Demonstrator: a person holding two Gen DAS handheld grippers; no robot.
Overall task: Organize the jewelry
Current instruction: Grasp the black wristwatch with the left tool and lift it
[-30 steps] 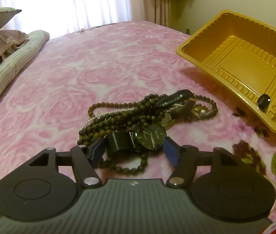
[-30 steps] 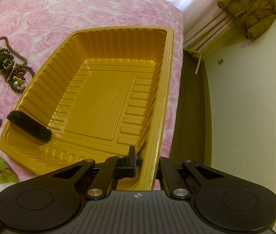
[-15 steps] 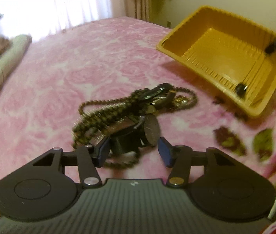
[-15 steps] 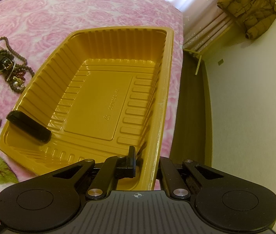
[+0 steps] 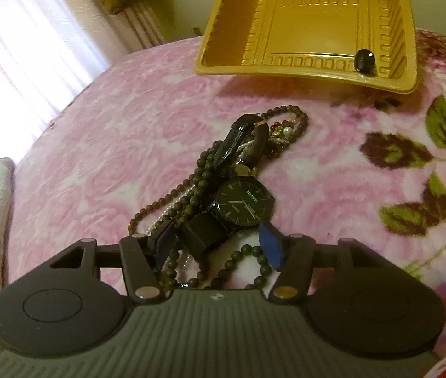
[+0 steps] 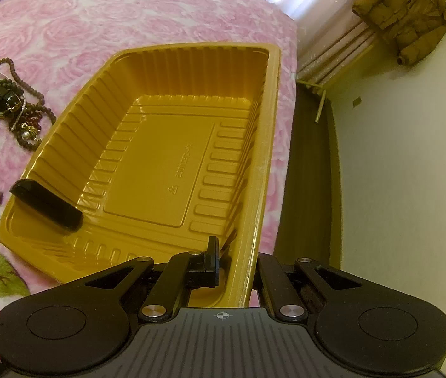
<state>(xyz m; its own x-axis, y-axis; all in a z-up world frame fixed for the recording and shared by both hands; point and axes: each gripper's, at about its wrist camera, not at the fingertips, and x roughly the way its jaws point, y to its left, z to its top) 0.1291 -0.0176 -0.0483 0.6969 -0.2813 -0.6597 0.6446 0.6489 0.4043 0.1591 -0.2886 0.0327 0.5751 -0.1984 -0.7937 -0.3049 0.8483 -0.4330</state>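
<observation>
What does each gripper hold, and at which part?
The right gripper is shut on the yellow tray, at its rim. The left gripper is opening around the black watch band and grips nothing.

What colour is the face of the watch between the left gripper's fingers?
Black, with thin gold hands and markers. The watch shows best in the left wrist view.

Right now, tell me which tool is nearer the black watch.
Left. The left tool straddles the black watch, its strap between the opening jaws. The right tool is clamped on the yellow tray rim, away from it.
</observation>
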